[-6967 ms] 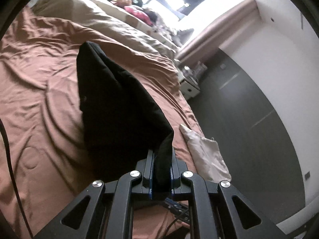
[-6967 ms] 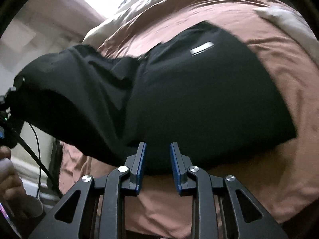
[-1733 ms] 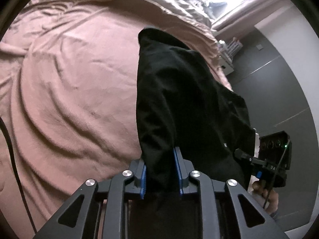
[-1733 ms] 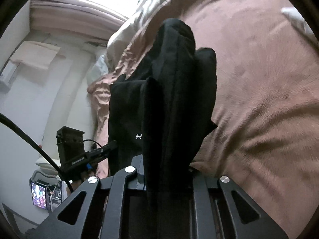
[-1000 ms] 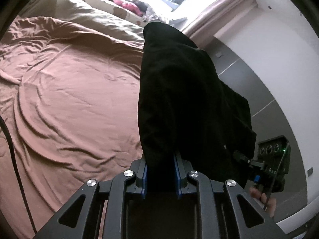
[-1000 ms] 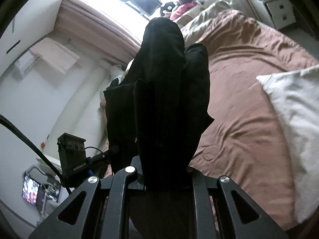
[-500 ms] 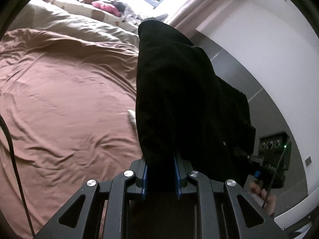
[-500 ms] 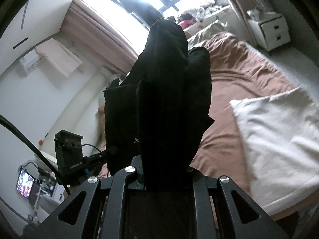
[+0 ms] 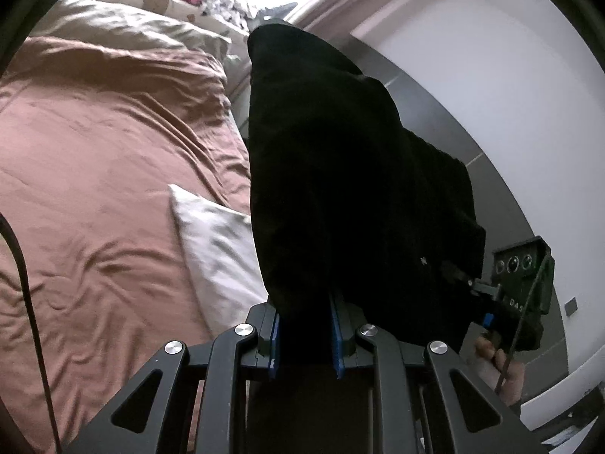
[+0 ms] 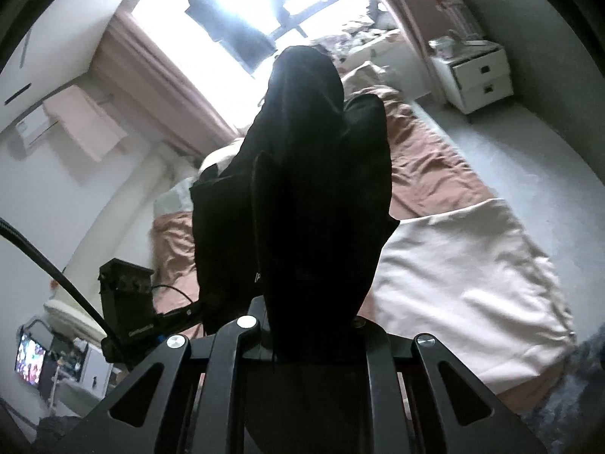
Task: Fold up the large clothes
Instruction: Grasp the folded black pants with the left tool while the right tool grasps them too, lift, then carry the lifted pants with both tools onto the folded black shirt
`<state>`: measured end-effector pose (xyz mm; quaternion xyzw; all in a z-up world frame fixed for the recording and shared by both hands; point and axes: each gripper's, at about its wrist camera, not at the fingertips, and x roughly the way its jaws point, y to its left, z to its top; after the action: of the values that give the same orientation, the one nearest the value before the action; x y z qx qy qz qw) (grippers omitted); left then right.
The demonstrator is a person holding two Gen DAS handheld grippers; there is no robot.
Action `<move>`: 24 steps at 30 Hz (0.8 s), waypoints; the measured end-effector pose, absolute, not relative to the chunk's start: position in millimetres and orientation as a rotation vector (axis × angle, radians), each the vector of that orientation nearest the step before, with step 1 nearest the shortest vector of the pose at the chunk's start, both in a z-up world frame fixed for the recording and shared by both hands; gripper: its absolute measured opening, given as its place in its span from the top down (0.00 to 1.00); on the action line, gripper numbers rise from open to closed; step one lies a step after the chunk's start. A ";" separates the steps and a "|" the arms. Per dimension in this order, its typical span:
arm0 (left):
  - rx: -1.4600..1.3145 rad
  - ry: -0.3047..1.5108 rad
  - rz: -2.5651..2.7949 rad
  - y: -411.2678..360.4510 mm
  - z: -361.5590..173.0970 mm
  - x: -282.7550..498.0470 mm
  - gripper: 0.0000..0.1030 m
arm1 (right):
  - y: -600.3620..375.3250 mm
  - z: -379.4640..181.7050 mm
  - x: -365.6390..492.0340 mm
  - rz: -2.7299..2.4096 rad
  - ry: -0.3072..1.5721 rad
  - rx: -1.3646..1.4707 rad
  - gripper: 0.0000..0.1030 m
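A folded black garment (image 9: 340, 174) is held up in the air between both grippers, above the bed. In the left wrist view my left gripper (image 9: 305, 317) is shut on one bunched end of it, the blue pads pressing the cloth. The right gripper's body (image 9: 525, 283) and a hand show past the garment at the right. In the right wrist view the black garment (image 10: 302, 189) stands up thick from my right gripper (image 10: 310, 325), which is shut on it; the cloth hides the fingertips. The left gripper's body (image 10: 124, 302) shows at the left.
A bed with a brown sheet (image 9: 94, 159) lies below. A pale pillow (image 10: 465, 268) rests on its near corner, the same pillow (image 9: 219, 249) showing in the left wrist view. A white nightstand (image 10: 476, 75) stands by the wall. Bright window (image 10: 242, 11) behind the bed.
Both grippers have carried the garment sideways and slightly up. The pillow has come further into both views. The grips on the cloth are unchanged.
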<state>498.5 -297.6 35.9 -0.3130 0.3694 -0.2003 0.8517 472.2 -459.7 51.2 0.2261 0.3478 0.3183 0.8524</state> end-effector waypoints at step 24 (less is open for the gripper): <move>-0.746 1.035 -0.423 -344.6 -119.3 605.0 0.79 | -426.8 -7.3 586.9 0.345 0.976 0.553 0.81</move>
<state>605.0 -344.6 -119.3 -0.3457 0.4795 -0.1960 0.7824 586.9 -426.8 -7.3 0.2610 0.4603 0.1629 0.8327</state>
